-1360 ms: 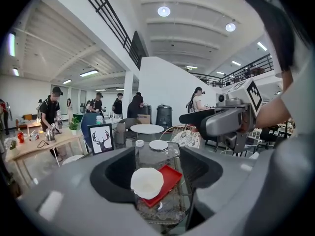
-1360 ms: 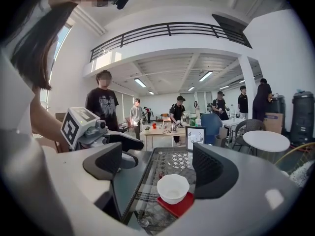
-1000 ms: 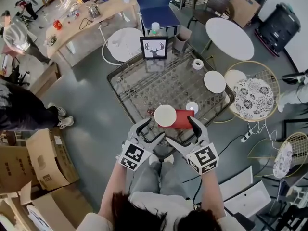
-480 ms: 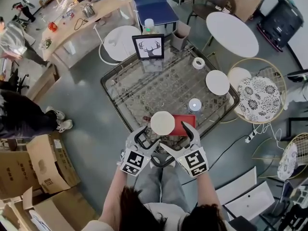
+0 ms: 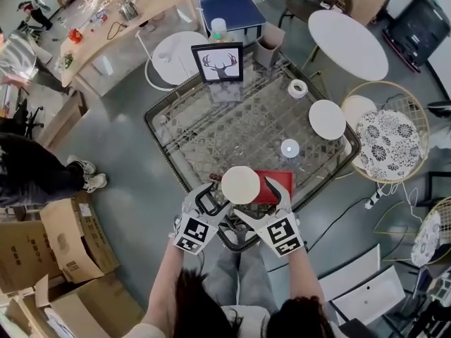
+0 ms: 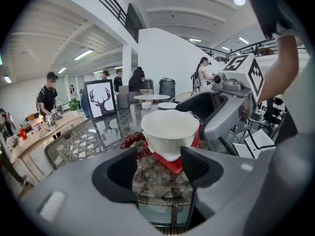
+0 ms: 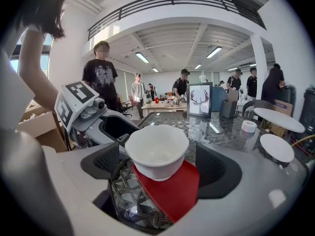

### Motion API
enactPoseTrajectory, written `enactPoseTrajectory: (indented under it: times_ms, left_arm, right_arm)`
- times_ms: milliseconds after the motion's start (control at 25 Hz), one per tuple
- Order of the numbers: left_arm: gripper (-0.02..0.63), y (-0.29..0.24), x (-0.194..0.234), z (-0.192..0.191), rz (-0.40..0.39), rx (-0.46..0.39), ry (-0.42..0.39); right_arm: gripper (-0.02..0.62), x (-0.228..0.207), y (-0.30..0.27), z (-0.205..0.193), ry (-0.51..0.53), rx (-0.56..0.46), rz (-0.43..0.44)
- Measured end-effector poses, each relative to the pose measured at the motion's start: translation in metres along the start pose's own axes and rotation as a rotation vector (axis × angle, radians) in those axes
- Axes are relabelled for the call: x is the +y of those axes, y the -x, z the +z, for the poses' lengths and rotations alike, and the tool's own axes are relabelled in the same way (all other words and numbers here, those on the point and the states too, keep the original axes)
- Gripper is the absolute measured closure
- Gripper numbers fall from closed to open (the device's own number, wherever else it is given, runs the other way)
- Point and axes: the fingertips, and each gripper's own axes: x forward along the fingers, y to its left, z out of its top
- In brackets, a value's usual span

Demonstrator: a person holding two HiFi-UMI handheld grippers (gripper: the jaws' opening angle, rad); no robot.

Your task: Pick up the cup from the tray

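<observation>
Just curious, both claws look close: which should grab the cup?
Right, probably: the cup sits between the open jaws of the right gripper; the left gripper lies short of it.

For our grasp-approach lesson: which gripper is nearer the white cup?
Right, slightly. The right gripper has the cup, on its red tray, between its open fingers; the left gripper has its fingers just short of it.

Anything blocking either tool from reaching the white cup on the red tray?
Nothing visible does. The white cup sits on the red tray, directly ahead of the left tool and the right tool. Both are open, with no object in between.
</observation>
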Motion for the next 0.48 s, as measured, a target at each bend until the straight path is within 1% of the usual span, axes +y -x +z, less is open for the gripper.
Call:
enactPoseTrajectory:
  times_ms: [120,240,360,480]
  left_arm:
    - [0.330,-0.004,0.001,-0.004,-0.009,-0.008,-0.002]
    - [0.331,-0.008,-0.002,-0.012,-0.035,0.035,0.001]
    - [0.331,-0.013,-0.005,-0.009,-0.086,0.027,-0.056]
    - [0.333,-0.018,-0.009,-0.005,-0.139,0.028,-0.096]
  right_arm:
    - [0.104,-0.002,-0.010,-0.003,0.025,0.021,-0.006]
    - [0.120,-0.001,-0.018,-0.007,0.043,0.034,0.022]
    - [0.107,-0.001,-0.022,-0.008,0.034,0.021,0.058]
    - [0.110,-0.003,-0.024,-0.007,0.035,0.006,0.064]
